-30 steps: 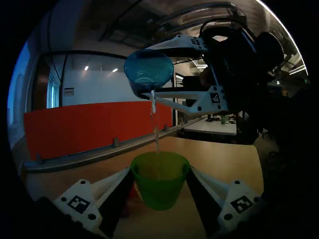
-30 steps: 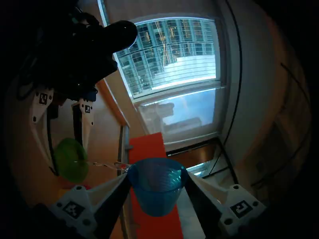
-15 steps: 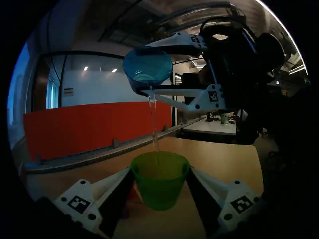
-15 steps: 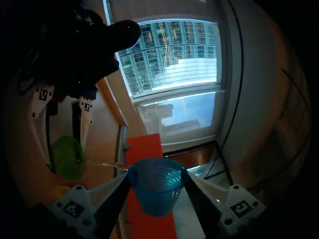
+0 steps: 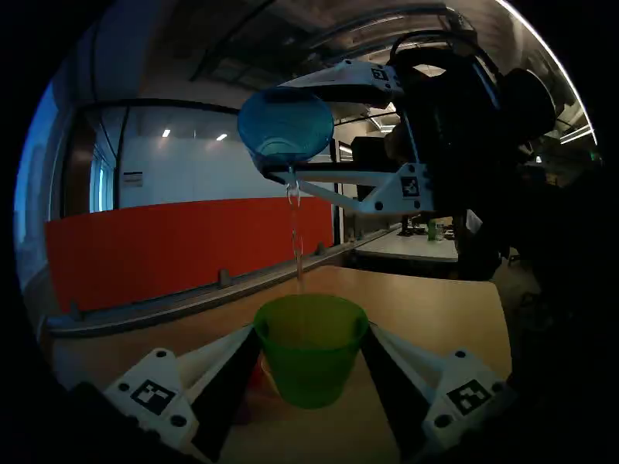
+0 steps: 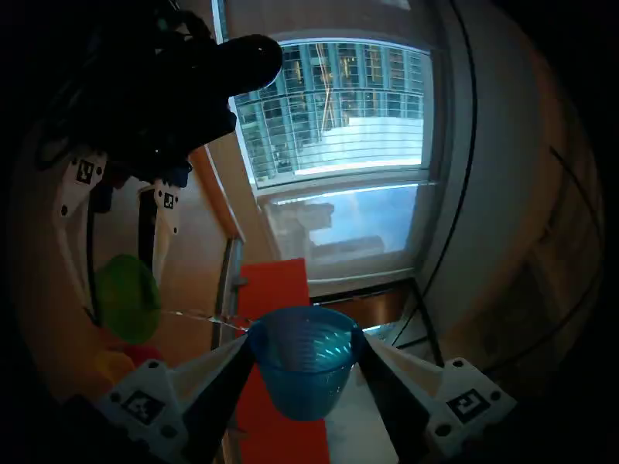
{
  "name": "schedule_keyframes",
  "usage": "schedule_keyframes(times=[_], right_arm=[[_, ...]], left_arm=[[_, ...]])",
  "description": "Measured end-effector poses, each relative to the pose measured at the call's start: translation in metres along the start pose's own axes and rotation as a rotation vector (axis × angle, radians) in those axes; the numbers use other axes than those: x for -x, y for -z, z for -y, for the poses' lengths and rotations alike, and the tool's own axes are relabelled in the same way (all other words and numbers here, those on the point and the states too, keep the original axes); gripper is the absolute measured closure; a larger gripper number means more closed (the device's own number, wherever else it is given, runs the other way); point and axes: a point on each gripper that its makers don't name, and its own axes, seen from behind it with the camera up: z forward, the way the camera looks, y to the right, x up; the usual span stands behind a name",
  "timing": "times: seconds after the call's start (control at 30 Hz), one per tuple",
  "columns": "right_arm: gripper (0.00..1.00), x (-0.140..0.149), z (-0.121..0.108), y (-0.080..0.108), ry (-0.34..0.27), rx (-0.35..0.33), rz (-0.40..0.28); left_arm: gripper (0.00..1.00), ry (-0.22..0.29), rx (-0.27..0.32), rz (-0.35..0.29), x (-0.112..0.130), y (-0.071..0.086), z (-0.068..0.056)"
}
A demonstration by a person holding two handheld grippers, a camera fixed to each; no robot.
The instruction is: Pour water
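Some water seemingly remains as the right gripper (image 6: pixel 306 349), clamping the tipped blue cup (image 6: pixel 303 380), sends a thin stream (image 5: pixel 295 232) into the green cup (image 5: pixel 311 367) clasped by the left gripper (image 5: pixel 311 342).

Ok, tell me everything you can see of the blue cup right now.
The blue cup is translucent, plastic-looking and tapered. The right gripper is shut on it, one finger on each side. It is tipped well over in the air above the green cup, mouth towards the left gripper view's camera. A thin stream of water runs off its lower rim down into the green cup. How much water it holds cannot be told.
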Motion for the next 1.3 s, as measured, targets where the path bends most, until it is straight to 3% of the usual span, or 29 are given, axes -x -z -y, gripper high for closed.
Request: schedule_keyframes(times=[0.8, 1.3], right_arm=[[0.09, -0.010, -0.011, -0.004, 0.098, 0.020, -0.019], [0.09, -0.020, -0.010, -0.006, 0.191, 0.019, -0.027]], left_arm=[[0.14, 0.004, -0.003, -0.007, 0.000, 0.001, 0.000], [0.14, 0.009, 0.000, -0.011, -0.001, 0.001, 0.000]])
